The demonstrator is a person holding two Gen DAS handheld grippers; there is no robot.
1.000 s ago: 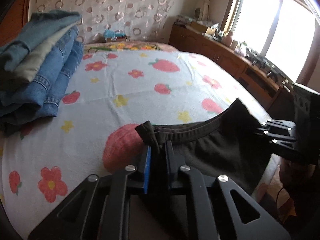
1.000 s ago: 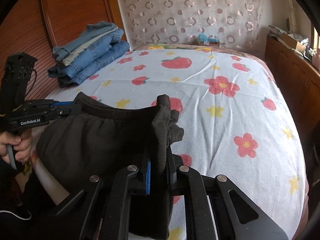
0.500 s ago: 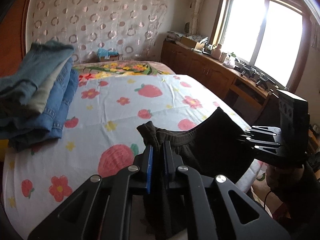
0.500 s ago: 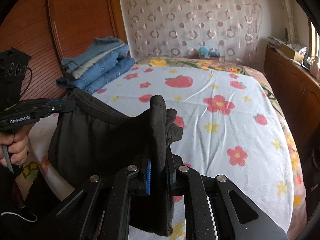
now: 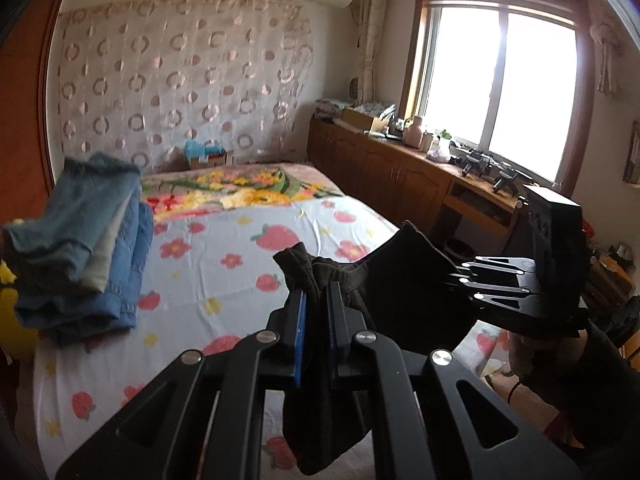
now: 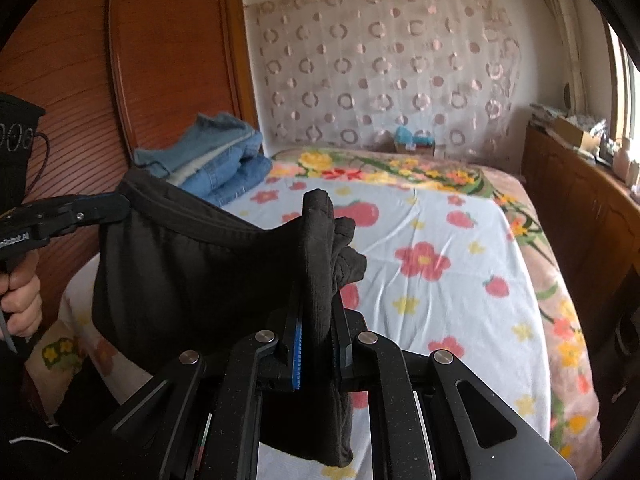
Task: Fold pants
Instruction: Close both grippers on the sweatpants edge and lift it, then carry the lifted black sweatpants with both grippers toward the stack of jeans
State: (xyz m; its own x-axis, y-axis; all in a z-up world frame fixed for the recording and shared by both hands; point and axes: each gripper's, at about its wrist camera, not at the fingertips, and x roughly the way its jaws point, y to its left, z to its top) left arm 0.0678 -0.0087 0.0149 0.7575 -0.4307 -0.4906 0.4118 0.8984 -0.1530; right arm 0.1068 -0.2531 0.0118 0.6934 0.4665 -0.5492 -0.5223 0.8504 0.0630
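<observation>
Black pants (image 6: 192, 264) held up by the waistband over the bed (image 6: 448, 280)

My left tongs (image 5: 314, 300) and right tongs (image 6: 318, 320) each pinch a waistband corner; I should keep it taut and level, then lay the pants flat, clear of the folded jeans (image 5: 88, 240)

Daylight enters through the window (image 5: 500, 88), which is blown out to white glare. The bed (image 6: 460, 280) is evenly lit with soft shadows. Fisheye curvature bends walls and darkens corners; the folded jeans (image 5: 80, 240) look slightly blurred.
</observation>
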